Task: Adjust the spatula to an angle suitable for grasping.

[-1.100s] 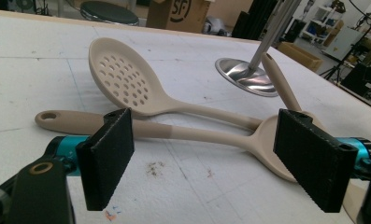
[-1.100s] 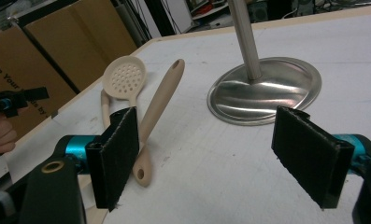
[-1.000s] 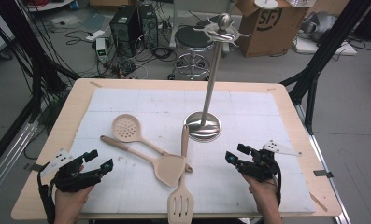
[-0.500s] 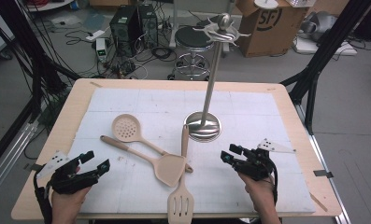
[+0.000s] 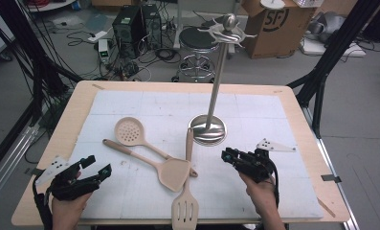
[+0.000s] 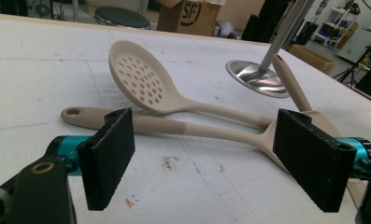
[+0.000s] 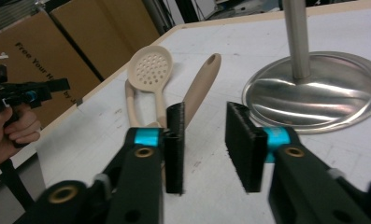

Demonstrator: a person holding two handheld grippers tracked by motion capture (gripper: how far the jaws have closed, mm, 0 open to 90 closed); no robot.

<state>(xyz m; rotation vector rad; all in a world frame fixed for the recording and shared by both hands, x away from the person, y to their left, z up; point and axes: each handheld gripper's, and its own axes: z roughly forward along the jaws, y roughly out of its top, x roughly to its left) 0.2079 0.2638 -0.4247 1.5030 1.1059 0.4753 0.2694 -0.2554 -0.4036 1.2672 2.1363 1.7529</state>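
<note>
Three beige utensils lie crossed on the white mat: a skimmer spoon [image 5: 129, 130], a solid turner [image 5: 174, 173] and a slotted turner [image 5: 185, 211]. A steel stand [image 5: 207, 129] with hooks on top rises behind them. My left gripper [image 5: 98, 164] rests at the front left, open wide and aimed at the skimmer [image 6: 143, 81] and the solid turner's handle [image 6: 174, 128], short of both. My right gripper [image 5: 226, 156] sits right of the utensils. Its jaws have just been closing to a narrow gap with nothing between them [image 7: 206, 149]. Ahead of it lie the slotted turner's handle [image 7: 202, 86] and the stand's base [image 7: 314, 91].
The mat covers a wooden table [image 5: 293, 100] with a bare rim all round. Beyond the far edge stand a stool [image 5: 197, 40], a cardboard box [image 5: 273, 24], computers and loose cables on the floor. Black frame legs flank the table.
The right gripper's jaws have narrowed from wide open to a small gap, and that hand has edged slightly left. The left gripper and the utensils have stayed put.
</note>
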